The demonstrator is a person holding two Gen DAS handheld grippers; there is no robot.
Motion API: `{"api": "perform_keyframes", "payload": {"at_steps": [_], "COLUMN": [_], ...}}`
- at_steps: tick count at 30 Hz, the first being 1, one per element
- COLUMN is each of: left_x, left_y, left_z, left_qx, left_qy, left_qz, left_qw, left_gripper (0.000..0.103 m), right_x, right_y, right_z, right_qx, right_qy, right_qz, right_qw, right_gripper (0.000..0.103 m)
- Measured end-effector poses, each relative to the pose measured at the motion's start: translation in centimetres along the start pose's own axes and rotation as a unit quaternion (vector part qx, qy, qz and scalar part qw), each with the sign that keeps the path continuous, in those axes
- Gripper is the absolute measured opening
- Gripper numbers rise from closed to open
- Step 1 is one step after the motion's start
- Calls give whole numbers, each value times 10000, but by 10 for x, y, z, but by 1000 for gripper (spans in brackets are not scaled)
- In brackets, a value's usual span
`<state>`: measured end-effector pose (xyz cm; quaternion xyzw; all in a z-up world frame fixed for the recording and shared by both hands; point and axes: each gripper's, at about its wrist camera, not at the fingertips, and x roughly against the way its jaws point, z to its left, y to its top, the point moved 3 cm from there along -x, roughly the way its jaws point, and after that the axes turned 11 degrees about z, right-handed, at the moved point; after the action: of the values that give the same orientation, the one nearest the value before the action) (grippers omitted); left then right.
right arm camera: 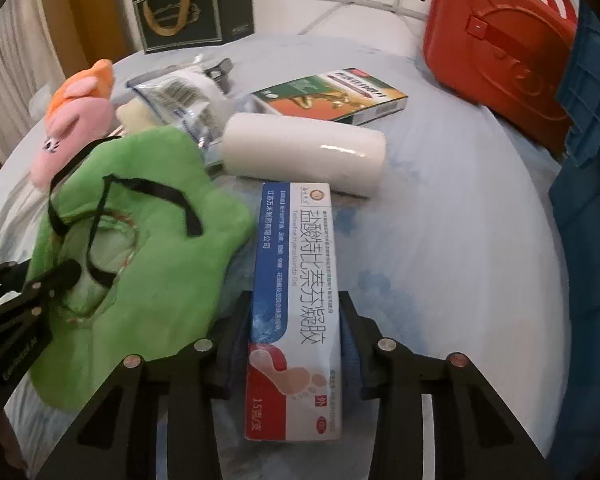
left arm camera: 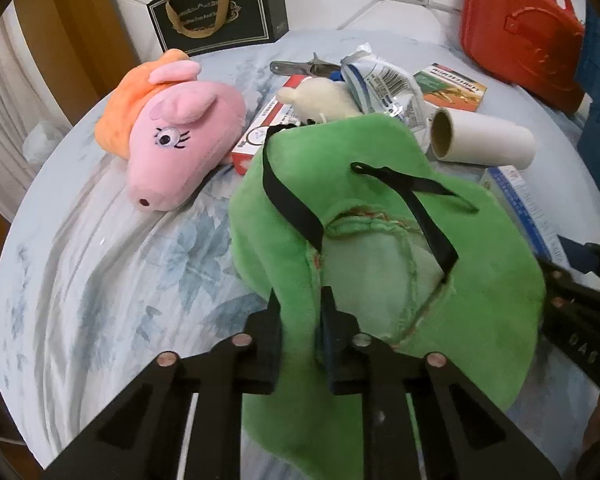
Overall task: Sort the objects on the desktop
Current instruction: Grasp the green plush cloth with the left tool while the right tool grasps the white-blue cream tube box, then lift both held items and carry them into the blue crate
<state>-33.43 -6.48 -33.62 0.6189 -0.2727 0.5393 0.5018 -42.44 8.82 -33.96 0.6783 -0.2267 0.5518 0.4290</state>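
Observation:
My left gripper (left arm camera: 301, 312) is shut on the edge of a green plush toy (left arm camera: 380, 216) with black straps, which droops over the bed. The same green plush toy (right arm camera: 140, 240) shows at the left of the right wrist view, with the left gripper (right arm camera: 66, 274) pinching it. My right gripper (right arm camera: 296, 320) is shut on a long white, blue and red medicine box (right arm camera: 296, 300), its pads pressed against both long sides. A pink and orange plush pig (left arm camera: 172, 132) lies to the left of the green toy.
On the blue floral bedsheet (left arm camera: 100, 280) lie a white paper roll (right arm camera: 304, 152), a green and orange box (right arm camera: 336, 94), a clear barcode packet (left arm camera: 384, 80), a cream plush (left arm camera: 324, 98) and a red-white box (left arm camera: 260, 136). A red case (right arm camera: 500, 48), black gift bag (left arm camera: 220, 8) and blue crate (right arm camera: 588, 160) stand behind.

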Motion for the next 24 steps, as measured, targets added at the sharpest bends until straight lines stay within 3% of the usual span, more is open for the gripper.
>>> {"api": "perform_keyframes", "payload": {"at_steps": [5, 13, 24], "left_x": [27, 101, 222], "left_y": [-9, -6, 0], "left_z": [3, 16, 36], "left_qx": [-30, -73, -363], "left_qy": [-74, -227, -529], "left_qz": [-204, -815, -1887], "left_qw": [9998, 9964, 9799], "left_gripper": [14, 13, 13], "right_x": [25, 103, 233], "right_y": [-9, -14, -16], "right_z": [7, 19, 50], "right_qx": [-2, -62, -293], "right_qy": [-108, -332, -808], "right_qz": [-171, -711, -1684], "right_qw": [9998, 9969, 9820], "right_gripper": [39, 39, 39]}}
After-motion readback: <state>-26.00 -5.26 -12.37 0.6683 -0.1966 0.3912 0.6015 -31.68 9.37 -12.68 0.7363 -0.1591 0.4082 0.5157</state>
